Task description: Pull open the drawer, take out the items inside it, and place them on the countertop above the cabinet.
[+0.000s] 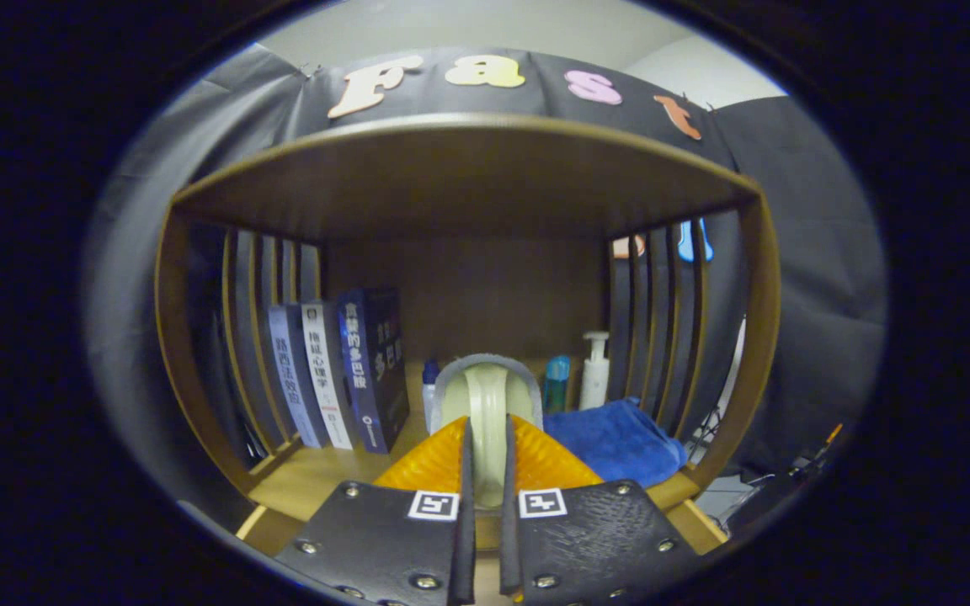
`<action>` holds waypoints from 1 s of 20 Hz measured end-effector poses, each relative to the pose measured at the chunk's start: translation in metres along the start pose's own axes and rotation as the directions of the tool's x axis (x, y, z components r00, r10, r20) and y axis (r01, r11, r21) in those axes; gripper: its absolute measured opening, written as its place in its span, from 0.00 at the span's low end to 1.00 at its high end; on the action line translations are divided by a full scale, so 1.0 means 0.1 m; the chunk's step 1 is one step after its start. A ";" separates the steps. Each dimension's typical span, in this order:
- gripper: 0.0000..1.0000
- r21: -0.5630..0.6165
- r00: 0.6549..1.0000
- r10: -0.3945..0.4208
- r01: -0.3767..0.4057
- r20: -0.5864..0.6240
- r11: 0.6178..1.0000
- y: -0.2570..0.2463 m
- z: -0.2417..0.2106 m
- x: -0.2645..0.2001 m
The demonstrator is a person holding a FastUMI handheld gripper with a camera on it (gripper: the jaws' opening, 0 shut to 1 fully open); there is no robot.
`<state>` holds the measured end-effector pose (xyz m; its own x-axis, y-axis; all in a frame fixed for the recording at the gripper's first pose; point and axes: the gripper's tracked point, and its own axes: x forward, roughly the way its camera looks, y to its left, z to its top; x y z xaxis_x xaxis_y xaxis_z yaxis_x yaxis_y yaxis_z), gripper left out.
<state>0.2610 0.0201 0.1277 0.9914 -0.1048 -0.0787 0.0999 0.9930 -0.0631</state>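
My gripper (pixel 486 431) is shut on a pale green item with a grey fuzzy rim (pixel 485 380), held upright and edge-on between the two fingers. Its rounded top sticks out beyond the fingertips. The item hangs over the wooden countertop (pixel 308 481), in front of the open shelf unit that stands on it. The lower part of the item is hidden between the fingers, and I cannot tell whether it touches the wood.
Three upright books (pixel 342 379) lean at the left of the shelf. A folded blue towel (pixel 620 439) lies to the right, with a white pump bottle (pixel 594 370) and a blue bottle (pixel 556 383) behind it. Slatted side walls and a wooden top board (pixel 460 168) enclose the space.
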 end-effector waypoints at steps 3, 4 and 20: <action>0.12 0.026 0.996 -0.007 0.010 -0.089 1.000 0.00 -0.43 0.20; 0.12 0.040 0.993 -0.005 0.009 -0.119 0.999 0.01 -0.55 0.25; 0.21 0.116 0.979 -0.048 0.072 -0.200 0.991 0.06 -0.95 0.75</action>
<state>0.3278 0.0134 0.0268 0.9486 -0.1607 -0.2727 0.1801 0.9825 0.0476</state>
